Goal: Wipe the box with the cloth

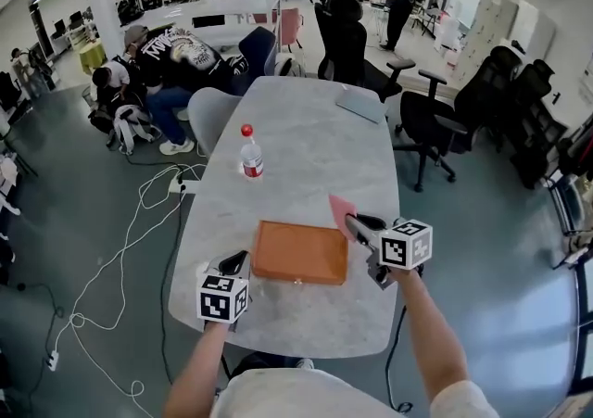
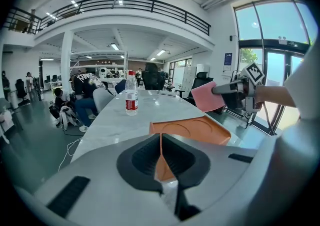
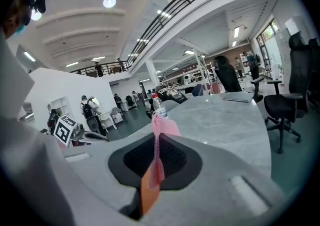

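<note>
box [image 1: 298, 252], flat, orange and rectangular, lies at the near end of the grey marbled table [image 1: 306, 129], its left edge pinched in the closed left gripper [image 1: 233, 265], while the right gripper [image 1: 358, 224] clamps a pink mesh cloth [image 1: 340, 213] over its far right corner.

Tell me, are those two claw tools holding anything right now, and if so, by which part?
Yes. The left gripper pinches the orange box by its left-hand edge. The right gripper clamps the pink cloth by one edge.
</note>
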`<state>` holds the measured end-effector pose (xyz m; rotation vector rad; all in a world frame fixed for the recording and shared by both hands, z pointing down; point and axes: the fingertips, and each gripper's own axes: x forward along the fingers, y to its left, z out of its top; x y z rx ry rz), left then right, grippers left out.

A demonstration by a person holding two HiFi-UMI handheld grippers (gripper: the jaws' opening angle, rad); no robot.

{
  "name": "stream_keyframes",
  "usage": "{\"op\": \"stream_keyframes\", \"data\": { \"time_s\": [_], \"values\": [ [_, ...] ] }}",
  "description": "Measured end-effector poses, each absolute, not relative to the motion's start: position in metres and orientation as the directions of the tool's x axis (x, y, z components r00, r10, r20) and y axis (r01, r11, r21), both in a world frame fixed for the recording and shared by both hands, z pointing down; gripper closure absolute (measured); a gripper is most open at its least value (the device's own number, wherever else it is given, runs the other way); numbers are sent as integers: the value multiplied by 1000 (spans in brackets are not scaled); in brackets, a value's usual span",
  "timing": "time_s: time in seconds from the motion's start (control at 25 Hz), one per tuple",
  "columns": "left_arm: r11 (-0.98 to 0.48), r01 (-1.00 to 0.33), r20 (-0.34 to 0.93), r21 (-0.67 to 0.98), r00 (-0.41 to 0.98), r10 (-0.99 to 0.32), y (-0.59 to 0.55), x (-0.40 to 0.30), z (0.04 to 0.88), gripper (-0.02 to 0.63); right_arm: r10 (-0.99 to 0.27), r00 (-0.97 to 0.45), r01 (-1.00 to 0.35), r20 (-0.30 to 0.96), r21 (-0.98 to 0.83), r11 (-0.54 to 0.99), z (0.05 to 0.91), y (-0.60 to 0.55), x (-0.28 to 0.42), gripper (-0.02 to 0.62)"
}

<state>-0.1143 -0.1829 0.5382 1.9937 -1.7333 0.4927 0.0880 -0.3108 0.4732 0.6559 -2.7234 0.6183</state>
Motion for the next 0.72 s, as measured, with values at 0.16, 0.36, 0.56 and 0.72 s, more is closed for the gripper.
{"op": "stream_keyframes", "data": {
  "time_s": [0.16,0.36,0.56,0.72],
  "values": [
    [-106,-988,548,114,152,-822,-194,-131,544,589,-319,-860,-450,399,-297,842,472,-326,51,580],
    [-100,-985,557,139,162,-815,-203,-151,556,589,-220,-850,-379,479,-266,886,485,-338,5,580],
    [-111,-980,560,163,185,-808,-215,-167,567,589,-98,-842,-297,530,-305,905,501,-339,-40,580],
    [-125,-974,559,191,213,-802,-227,-176,570,589,-32,-801,-266,597,-308,913,523,-341,-68,580]
  ]
}}
